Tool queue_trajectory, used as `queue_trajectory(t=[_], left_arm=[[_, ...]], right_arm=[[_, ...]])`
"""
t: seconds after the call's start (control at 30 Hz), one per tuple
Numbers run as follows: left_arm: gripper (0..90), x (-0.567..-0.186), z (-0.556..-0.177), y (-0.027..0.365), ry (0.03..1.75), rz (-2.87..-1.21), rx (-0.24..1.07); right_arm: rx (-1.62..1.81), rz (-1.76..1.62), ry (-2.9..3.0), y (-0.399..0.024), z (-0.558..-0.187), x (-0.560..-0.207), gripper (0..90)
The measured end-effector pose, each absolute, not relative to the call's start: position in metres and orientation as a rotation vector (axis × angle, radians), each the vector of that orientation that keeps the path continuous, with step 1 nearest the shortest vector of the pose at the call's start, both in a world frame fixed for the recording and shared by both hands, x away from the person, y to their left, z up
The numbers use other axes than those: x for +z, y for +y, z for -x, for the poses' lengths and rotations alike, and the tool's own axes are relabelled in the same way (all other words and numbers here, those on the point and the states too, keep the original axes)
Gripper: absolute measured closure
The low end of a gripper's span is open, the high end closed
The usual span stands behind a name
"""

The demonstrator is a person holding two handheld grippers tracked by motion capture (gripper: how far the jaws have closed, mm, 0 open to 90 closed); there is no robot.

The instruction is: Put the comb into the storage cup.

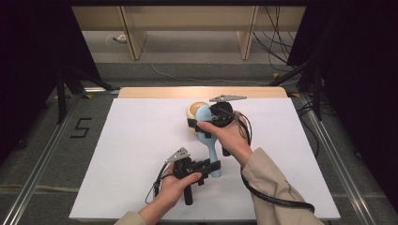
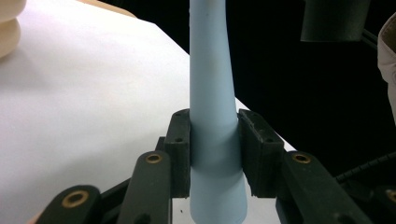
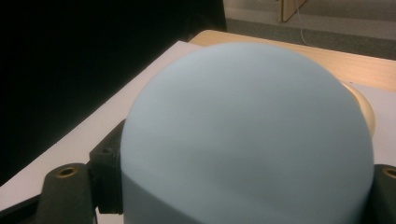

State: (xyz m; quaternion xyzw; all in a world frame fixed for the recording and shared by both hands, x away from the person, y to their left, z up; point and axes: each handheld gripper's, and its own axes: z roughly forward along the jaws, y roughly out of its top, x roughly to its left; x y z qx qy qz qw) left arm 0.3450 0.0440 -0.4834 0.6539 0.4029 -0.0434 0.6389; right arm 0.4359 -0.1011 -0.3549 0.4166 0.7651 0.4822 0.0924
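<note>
Pale blue paddle sits just right of bench centre, handle toward 6 o'clock, round head toward 12 beside a cream bowl. Left tool pinches the handle end. Right tool grips the round head, pads against its sides.

Light falls bright and even on my white bench from above, with black surrounds on both sides. Shadows under my hands are soft and faint. The blue ladle close to my right tongs looks blurred; the far background is dim.
</note>
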Motion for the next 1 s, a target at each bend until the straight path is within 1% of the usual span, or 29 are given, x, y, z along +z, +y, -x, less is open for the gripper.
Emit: queue_trajectory(t=[0.87,0.9,1.0], left_arm=[[63.8,-0.474,-0.344,0.045,0.883,-1.562,0.013],[63.1,-0.473,-0.344,0.045,0.876,-1.573,0.022],[52.4,-0.468,-0.343,0.045,0.853,-1.64,0.046]], right_arm=[[1.468,-1.225,2.274,-0.102,-0.435,-0.347,24.4],[1.469,-1.223,2.272,-0.102,-0.435,-0.347,24.5],[1.48,-1.223,2.256,-0.102,-0.436,-0.345,24.5]])
